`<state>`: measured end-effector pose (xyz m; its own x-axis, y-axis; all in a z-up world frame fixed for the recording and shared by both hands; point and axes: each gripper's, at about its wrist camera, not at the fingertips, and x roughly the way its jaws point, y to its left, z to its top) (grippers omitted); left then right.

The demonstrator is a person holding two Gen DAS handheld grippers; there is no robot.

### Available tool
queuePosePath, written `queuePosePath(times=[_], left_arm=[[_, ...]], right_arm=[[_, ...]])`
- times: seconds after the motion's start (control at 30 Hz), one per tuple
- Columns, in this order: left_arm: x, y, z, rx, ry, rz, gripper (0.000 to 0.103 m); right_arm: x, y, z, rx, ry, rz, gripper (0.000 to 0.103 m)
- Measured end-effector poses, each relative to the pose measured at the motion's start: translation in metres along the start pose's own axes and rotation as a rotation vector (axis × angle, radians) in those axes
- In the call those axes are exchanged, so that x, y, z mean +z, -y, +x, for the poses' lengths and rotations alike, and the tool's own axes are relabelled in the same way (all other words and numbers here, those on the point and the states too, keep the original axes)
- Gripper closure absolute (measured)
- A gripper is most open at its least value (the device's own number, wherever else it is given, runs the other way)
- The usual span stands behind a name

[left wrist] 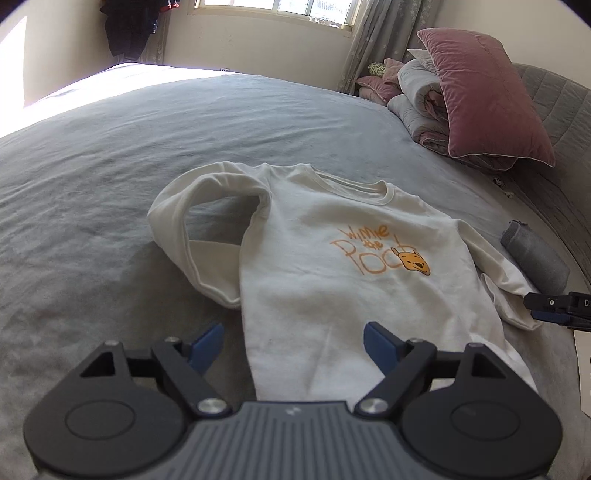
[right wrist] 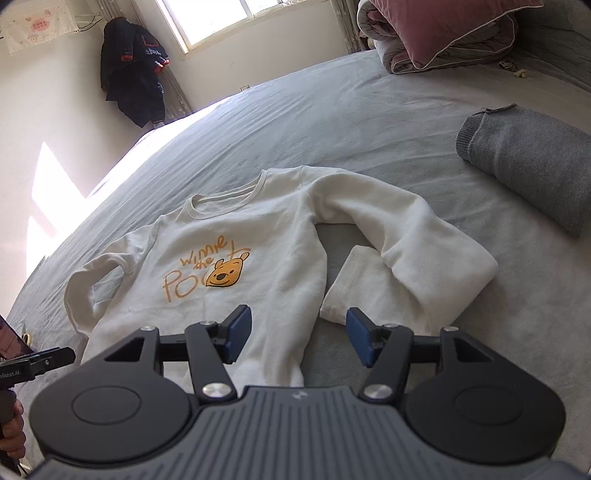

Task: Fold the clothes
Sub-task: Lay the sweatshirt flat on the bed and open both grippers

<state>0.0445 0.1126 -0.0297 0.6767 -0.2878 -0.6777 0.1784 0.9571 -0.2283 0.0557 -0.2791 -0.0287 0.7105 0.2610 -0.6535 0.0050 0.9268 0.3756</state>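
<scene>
a home bedroom here: wide grey bed (left wrist: 110,155), pink pillow (left wrist: 480,92) on folded quilts (left wrist: 417,99), curtained window (right wrist: 221,18).

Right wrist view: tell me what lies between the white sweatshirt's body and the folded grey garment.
The sweatshirt's own sleeve, bent back on itself with the cuff lying near the body, then bare grey bedsheet up to the grey garment.

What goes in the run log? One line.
left gripper: open, empty | right gripper: open, empty | white sweatshirt: face-up on bed, unfolded
</scene>
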Motion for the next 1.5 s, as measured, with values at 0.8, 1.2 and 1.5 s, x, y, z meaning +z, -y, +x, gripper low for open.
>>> queuePosePath(times=[0.8, 1.2, 1.5], left_arm=[[-0.067, 0.005, -0.013, -0.141, 0.065, 0.418, 0.063], [-0.029, 0.032, 0.02, -0.334, 0.076, 0.109, 0.065], [-0.024, 0.051, 0.056, -0.291, -0.044, -0.041, 0.065]], right_arm=[[-0.063, -0.007, -0.014, 0.223, -0.283, -0.305, 0.04], [-0.04, -0.038, 0.01, 0.344, -0.208, -0.12, 0.047], [-0.024, -0.04, 0.049, 0.249, -0.124, -0.044, 0.047]])
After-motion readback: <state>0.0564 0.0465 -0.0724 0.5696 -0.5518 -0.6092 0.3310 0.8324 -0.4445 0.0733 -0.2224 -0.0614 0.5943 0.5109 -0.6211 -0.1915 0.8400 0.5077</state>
